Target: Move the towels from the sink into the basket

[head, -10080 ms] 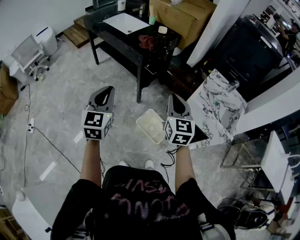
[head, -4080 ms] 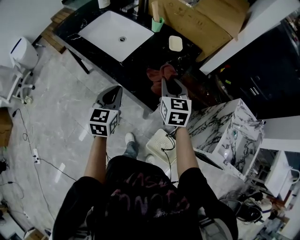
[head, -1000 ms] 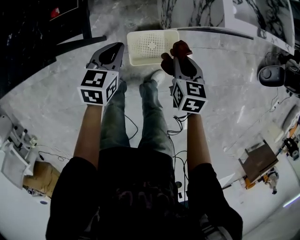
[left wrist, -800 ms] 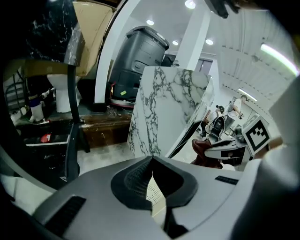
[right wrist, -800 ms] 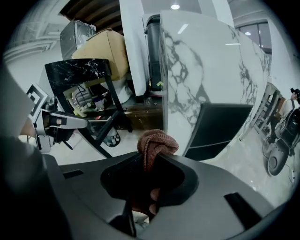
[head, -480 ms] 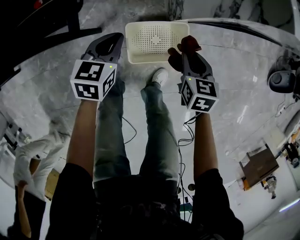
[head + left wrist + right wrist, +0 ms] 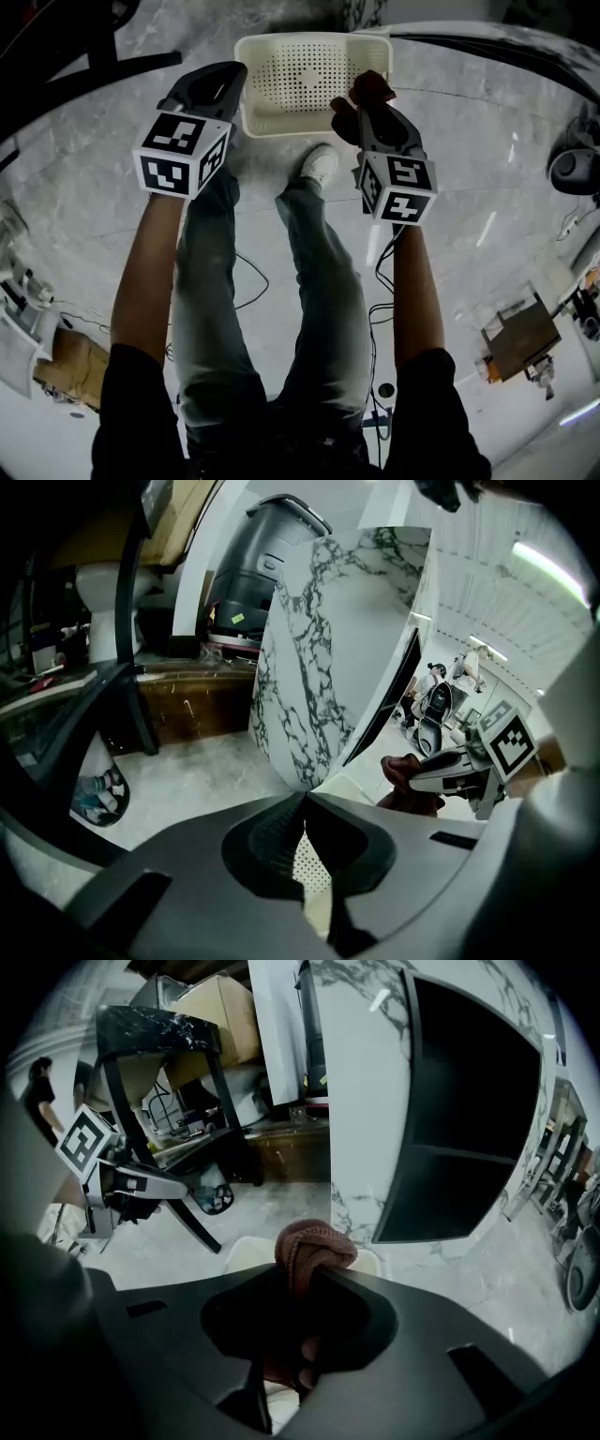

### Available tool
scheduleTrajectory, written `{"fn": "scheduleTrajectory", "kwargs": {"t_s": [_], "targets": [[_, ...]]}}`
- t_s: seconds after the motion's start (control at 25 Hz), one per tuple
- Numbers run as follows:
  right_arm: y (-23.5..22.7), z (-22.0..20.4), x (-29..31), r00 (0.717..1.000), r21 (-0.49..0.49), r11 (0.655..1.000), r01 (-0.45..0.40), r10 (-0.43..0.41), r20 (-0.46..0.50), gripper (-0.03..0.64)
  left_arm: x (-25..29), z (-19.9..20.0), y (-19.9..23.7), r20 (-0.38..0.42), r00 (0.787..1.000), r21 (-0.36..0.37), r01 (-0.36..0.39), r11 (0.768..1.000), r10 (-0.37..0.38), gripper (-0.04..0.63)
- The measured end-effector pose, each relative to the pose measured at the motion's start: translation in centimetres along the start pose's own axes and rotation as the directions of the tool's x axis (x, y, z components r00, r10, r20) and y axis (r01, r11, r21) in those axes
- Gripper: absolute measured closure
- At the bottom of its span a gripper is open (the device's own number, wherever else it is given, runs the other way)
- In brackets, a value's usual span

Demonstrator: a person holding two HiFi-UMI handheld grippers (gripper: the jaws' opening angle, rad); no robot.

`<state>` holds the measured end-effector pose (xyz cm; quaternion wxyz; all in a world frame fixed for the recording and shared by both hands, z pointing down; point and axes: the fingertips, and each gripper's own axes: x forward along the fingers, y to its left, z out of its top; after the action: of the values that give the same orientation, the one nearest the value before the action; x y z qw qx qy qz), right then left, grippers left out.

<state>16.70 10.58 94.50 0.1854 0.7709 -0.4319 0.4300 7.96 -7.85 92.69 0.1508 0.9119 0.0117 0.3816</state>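
The right hand-held gripper [image 7: 368, 97] pinches a fold of the dark-red cloth towel [image 7: 371, 86], probably soft and light, near the white plastic basket [image 7: 309, 38].

Grey marble floor [image 7: 525, 131]. Legs in jeans [image 7: 319, 272], one white shoe [image 7: 321, 165] on floor. Black cable [image 7: 371, 328] trails beside right leg. Marble-veined panel [image 7: 328, 649] stands upright. Black table frame [image 7: 150, 1030], cardboard box [image 7: 220, 1002] behind. Black open cabinet [image 7: 469, 1119].
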Motion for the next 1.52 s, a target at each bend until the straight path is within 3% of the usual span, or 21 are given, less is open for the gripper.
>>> {"fn": "scheduleTrajectory", "kwargs": {"t_s": [0.24,0.48,0.68,0.96,1.16,1.36,1.52], "targets": [[-0.1,-3.3,4.5,1.0,-0.005,1.0,-0.008,0.008,-0.014,0.52,3.8,-4.8,2.0,-0.031,0.999,-0.03,0.009,1.0,-0.01,0.581],[-0.9,-6.3,8.3,1.0,0.005,1.0,-0.01,0.01,-0.029,0.517,7.0,-9.3,2.4,-0.08,0.996,0.007,0.033,0.999,-0.032,0.581],[-1.9,-8.3,10.4,0.999,0.015,1.0,-0.005,0.006,-0.037,0.495,9.0,-11.0,2.6,-0.078,0.996,-0.039,0.046,0.998,-0.049,0.581],[-2.1,-9.7,11.6,0.998,0.027,1.0,0.004,-0.003,-0.06,0.396,9.8,-12.1,2.7,-0.086,0.994,-0.011,0.061,0.998,-0.062,0.58],[-1.8,-9.9,12.0,0.997,0.026,1.0,-0.003,0.005,-0.071,0.382,9.9,-12.2,3.0,-0.088,0.994,-0.019,0.061,0.998,-0.063,0.58],[-1.4,-9.4,11.7,0.997,0.004,1.0,-0.004,0.004,-0.077,0.434,9.5,-11.9,2.8,-0.085,0.994,-0.033,0.062,0.998,-0.065,0.581],[-1.1,-8.1,11.2,0.998,-0.022,1.0,0.023,-0.024,-0.06,0.533,8.9,-11.4,2.6,-0.08,0.995,-0.044,0.062,0.997,-0.065,0.58]]}}
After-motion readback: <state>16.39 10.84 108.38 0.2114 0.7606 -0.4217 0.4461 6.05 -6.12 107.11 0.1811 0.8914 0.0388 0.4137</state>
